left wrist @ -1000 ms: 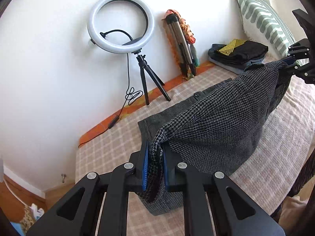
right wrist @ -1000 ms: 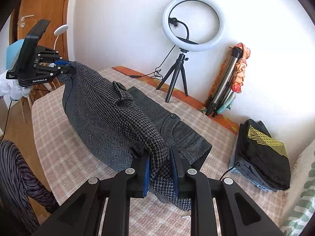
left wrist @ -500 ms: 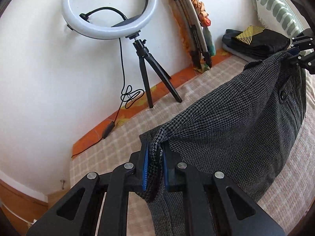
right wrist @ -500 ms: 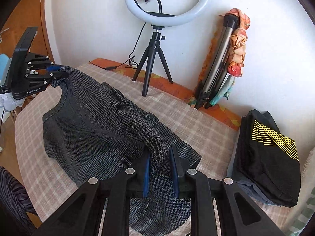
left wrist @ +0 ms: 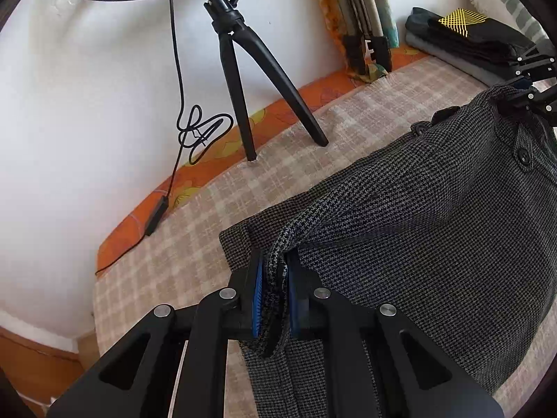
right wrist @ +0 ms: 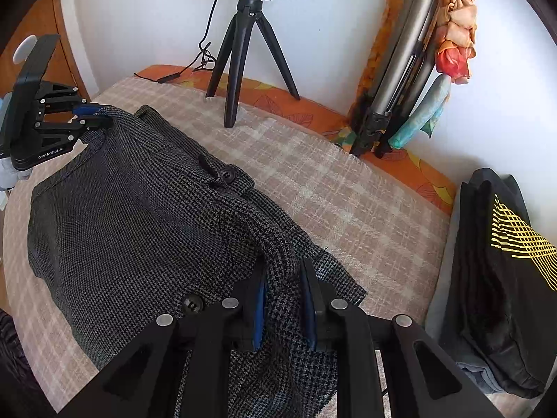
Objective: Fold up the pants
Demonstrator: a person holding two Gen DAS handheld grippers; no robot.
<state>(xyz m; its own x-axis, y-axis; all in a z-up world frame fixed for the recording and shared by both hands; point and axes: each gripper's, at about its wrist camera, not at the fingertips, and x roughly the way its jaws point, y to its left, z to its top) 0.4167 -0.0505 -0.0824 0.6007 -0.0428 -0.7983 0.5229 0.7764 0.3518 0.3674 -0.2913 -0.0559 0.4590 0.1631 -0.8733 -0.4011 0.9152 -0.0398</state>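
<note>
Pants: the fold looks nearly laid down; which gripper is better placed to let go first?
Probably the left gripper: its end of the pants sits low over the layer beneath. The right gripper holds a bunched, raised ridge. Close call.

One marking can be read: "GenRobot.AI" in small white letters on the black body of the left gripper (right wrist: 92, 118), seen from the right wrist camera at about nine o'clock in the frame. The lettering runs along the lower side plate of the device, slightly tilted, just beneath its silver screws. The yellow crosshatch print on the folded black garment (right wrist: 515, 244) at three o'clock is a pattern of lines only and carries no letters or numbers. In the left wrist view no writing can be made out.
</note>
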